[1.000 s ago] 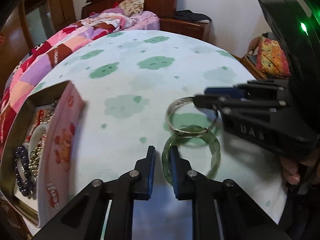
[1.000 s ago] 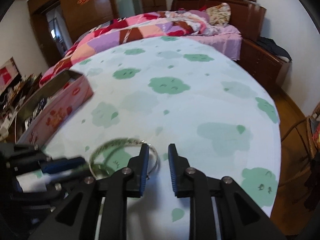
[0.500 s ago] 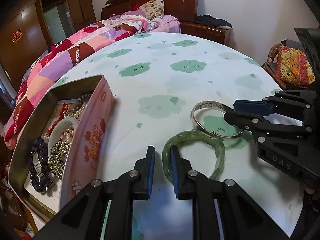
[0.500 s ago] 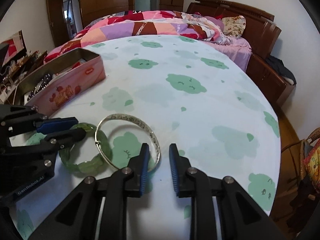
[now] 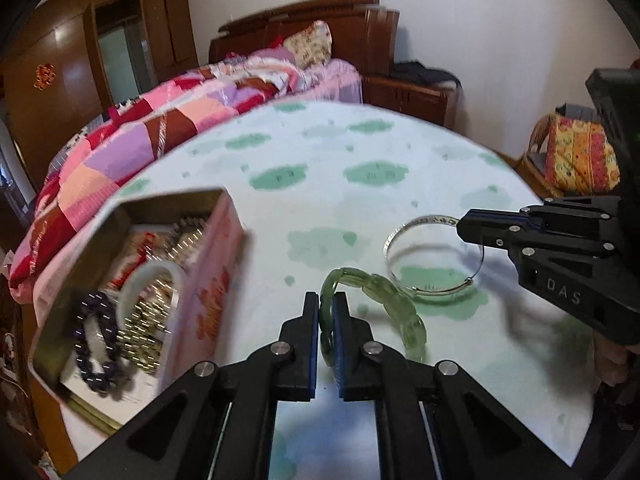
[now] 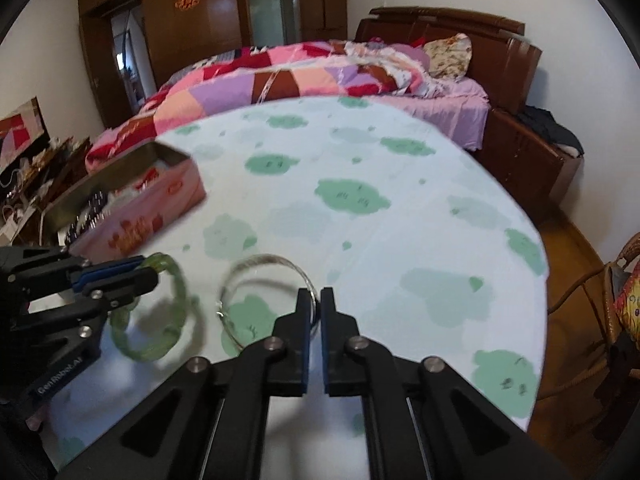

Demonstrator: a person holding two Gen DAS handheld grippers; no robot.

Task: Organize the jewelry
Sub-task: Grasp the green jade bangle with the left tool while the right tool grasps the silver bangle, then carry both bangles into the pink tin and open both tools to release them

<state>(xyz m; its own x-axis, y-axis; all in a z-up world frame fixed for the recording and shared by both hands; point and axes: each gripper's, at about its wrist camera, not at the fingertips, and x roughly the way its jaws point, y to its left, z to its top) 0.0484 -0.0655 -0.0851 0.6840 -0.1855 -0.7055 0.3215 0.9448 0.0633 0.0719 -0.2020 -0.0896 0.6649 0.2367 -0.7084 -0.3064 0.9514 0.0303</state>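
At lower centre of the left wrist view, the green jade bangle (image 5: 376, 296) sits clamped in the left gripper (image 5: 327, 312); right of it, the right gripper (image 6: 314, 308) pinches the silver bangle (image 5: 424, 256) above the desk (image 5: 360, 200); the pink tin (image 5: 200, 280) stands lower left.

Left tool (image 5: 327, 312) and right tool (image 6: 315, 307) both clamped.

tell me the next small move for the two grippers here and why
Probably carry both bangles left to the open tin and release them inside. The left gripper is shut on the green bangle, the right gripper is shut on the silver bangle, and both seem lifted off the tablecloth. The tin already holds other bracelets.
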